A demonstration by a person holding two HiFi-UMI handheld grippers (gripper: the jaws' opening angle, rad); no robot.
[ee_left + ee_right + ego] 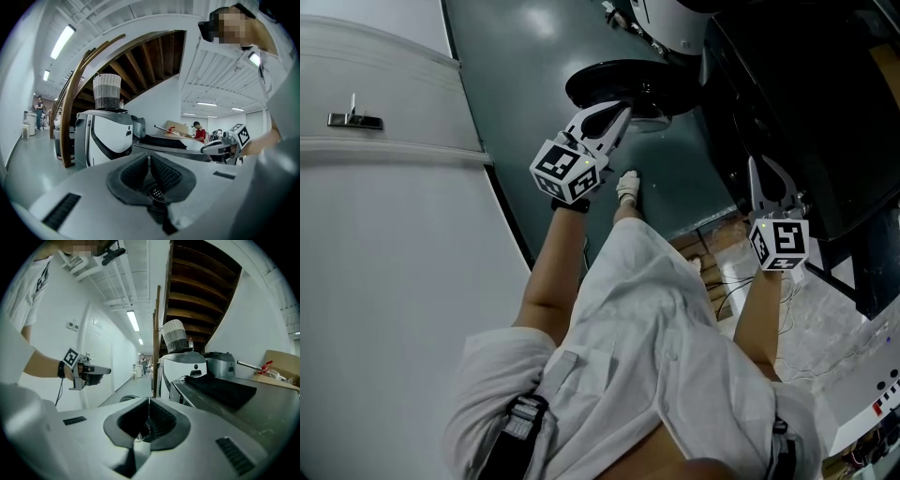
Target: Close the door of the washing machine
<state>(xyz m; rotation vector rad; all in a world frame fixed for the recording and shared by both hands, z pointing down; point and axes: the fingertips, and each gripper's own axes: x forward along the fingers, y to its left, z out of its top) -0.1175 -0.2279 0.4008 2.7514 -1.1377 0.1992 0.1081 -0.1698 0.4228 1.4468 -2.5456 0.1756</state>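
Note:
The white washing machine [105, 136] with a dark front stands ahead on the floor, a wicker basket [107, 90] on top; it also shows in the right gripper view [183, 366]. From above, a dark round part [619, 89] juts out below its white body [675, 23]; I cannot tell whether that is the door. My left gripper [623, 114] hangs just short of this round part, its jaws shut and empty [150, 164]. My right gripper [757, 169] is held further right, by the dark table, also shut with nothing between its jaws [149, 408]. Neither gripper touches the machine.
A dark table [262, 408] with a black cloth [220, 390] runs along the right, next to the machine. A white door with a metal handle [353, 117] fills the left. Wooden stairs [140, 61] rise above. People stand far off in the room.

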